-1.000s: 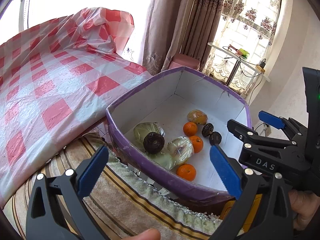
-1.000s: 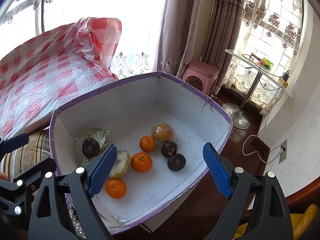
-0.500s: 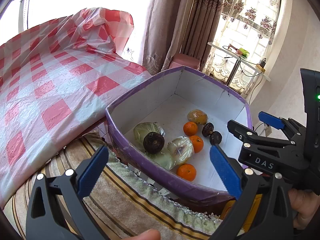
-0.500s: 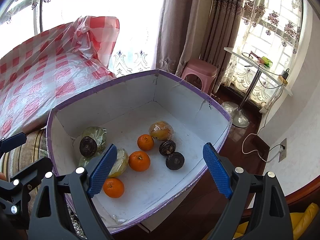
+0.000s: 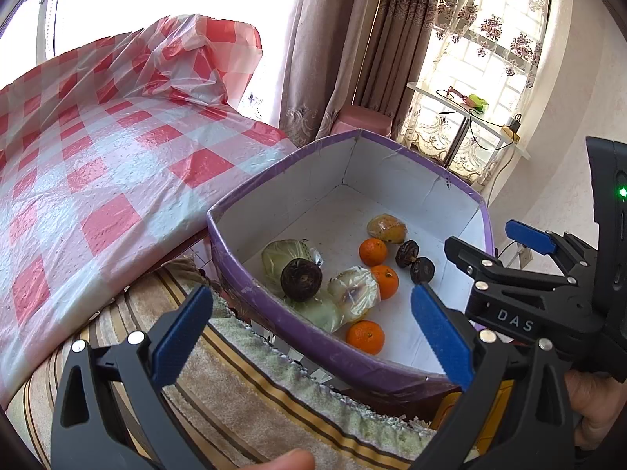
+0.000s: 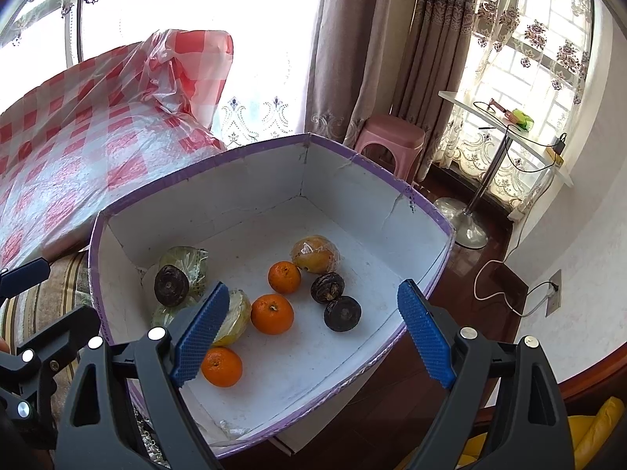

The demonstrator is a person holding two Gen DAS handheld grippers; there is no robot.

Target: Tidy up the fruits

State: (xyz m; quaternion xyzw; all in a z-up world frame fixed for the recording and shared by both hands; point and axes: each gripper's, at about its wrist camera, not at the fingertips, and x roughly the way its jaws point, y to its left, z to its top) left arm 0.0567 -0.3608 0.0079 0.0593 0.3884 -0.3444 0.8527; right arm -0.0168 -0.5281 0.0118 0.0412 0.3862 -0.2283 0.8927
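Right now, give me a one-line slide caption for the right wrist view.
Open right gripper above a purple-rimmed box holding three oranges, dark round fruits and bagged produce.

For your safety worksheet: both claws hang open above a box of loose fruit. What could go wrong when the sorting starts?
1. The oranges are round and loose on the smooth floor of the box, so one may roll off when nudged.
2. The wrapped fruit could slip inside its plastic.
3. The left claw and right claw hang close together and may collide.
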